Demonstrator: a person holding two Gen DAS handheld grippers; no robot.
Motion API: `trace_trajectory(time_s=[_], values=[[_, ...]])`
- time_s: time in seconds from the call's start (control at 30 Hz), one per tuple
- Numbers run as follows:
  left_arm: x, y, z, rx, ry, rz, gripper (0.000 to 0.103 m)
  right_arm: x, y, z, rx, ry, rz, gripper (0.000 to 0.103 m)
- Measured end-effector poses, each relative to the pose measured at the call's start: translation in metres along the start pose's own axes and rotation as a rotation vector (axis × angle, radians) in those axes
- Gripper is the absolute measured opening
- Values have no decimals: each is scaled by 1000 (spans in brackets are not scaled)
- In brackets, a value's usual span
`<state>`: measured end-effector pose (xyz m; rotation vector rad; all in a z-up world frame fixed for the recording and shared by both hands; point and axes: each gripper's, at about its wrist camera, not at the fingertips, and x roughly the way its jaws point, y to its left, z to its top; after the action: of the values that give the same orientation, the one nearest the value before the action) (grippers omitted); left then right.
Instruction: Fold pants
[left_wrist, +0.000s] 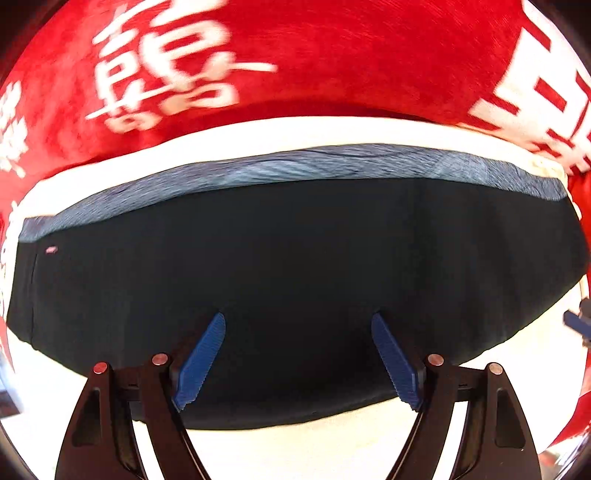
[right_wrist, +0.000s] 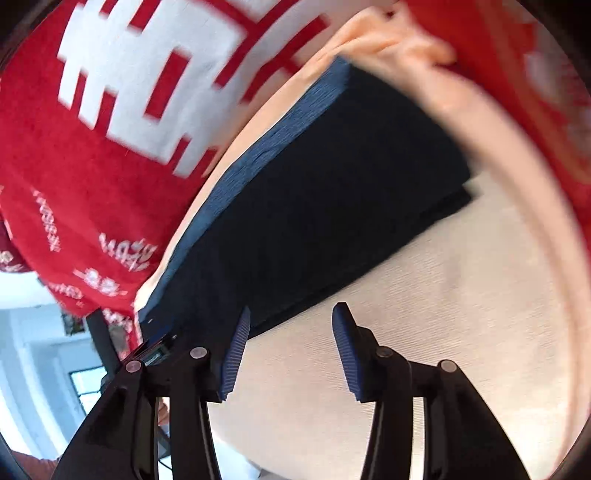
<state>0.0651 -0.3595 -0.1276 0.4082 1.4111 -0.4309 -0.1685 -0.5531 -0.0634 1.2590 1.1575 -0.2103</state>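
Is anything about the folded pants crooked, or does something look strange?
Mostly tidy. The dark pants lie folded flat on the cream cloth. One small flaw: at the far corner a lower layer sticks out past the upper one, so the edges are not quite aligned.

A red cloth (left_wrist: 332, 55) printed with large white characters fills the top of the left wrist view and the upper left of the right wrist view. A cream cover (right_wrist: 443, 314) spreads over the surface at lower right. At the lower left of the right wrist view, pale walls (right_wrist: 33, 332) and a dark-framed window (right_wrist: 85, 387) show, brightly lit.
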Motion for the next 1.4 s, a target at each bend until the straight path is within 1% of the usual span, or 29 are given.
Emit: trace_trajectory(time_s=[0.07,0.17,0.2,0.3,0.37,0.4,0.43,0.5,0.57,0.6,0.7,0.73,0.77,0.87,0.9,0.93,0.97,1.0,1.07,1.1,1.13,1.2,1.23,1.27,1.3,1.33,1.37,1.4], values=[[-8,20,-2,-28,-8,21,83,22,25,-14,-53,52,38,51],[-17,62,-3,-68,-25,74,83,57,62,-42,-113,133,108,51],[-18,79,-4,-76,-27,97,83,75,75,-53,-125,167,140,51],[-18,122,-6,-88,-47,147,83,125,108,-83,-132,222,199,51],[-11,150,-7,-83,-58,157,83,158,126,-101,-117,240,246,51],[-3,161,-6,-73,-54,157,83,170,131,-106,-110,246,257,51],[3,170,-11,-62,-47,163,83,188,142,-114,-111,246,261,51],[23,185,-22,-41,-21,171,83,206,150,-123,-116,230,270,51],[36,196,-29,-31,13,145,83,224,156,-129,-88,216,279,51],[36,199,-31,-14,-8,123,83,233,158,-133,-66,211,278,51],[35,196,-37,65,-42,108,83,242,161,-140,-46,181,279,51],[34,197,-39,74,-49,100,83,245,164,-142,-45,167,278,51],[33,195,-39,77,-53,88,86,245,165,-143,-44,158,276,51],[29,197,-38,71,-67,35,86,250,170,-137,-9,149,289,50],[26,194,-39,80,-70,15,86,251,171,-133,-1,143,281,41],[24,192,-39,94,-74,2,86,248,170,-129,-4,135,240,12],[22,187,-40,117,-76,-3,86,248,173,-125,-13,131,205,9],[18,173,-35,145,-72,5,86,246,177,-124,-20,127,206,8],[12,165,-45,177,-78,10,86,235,191,-132,-75,103,186,8],[8,160,-53,192,-88,4,86,229,198,-141,-116,92,159,8],[5,152,-61,212,-90,9,86,228,199,-147,-127,89,143,8],[10,147,-76,253,-85,42,87,234,193,-158,-122,92,93,8],[11,148,-81,245,-99,48,87,240,185,-161,-101,99,66,8],[10,149,-83,231,-108,45,87,244,177,-162,-71,104,68,8],[9,150,-80,218,-98,44,87,244,172,-160,-40,109,102,9],[8,151,-78,204,-87,46,87,241,171,-159,-32,122,114,10],[4,152,-75,186,-76,51,87,234,173,-157,-49,127,93,13],[-3,150,-72,165,-72,52,87,223,175,-154,-85,118,46,24]])
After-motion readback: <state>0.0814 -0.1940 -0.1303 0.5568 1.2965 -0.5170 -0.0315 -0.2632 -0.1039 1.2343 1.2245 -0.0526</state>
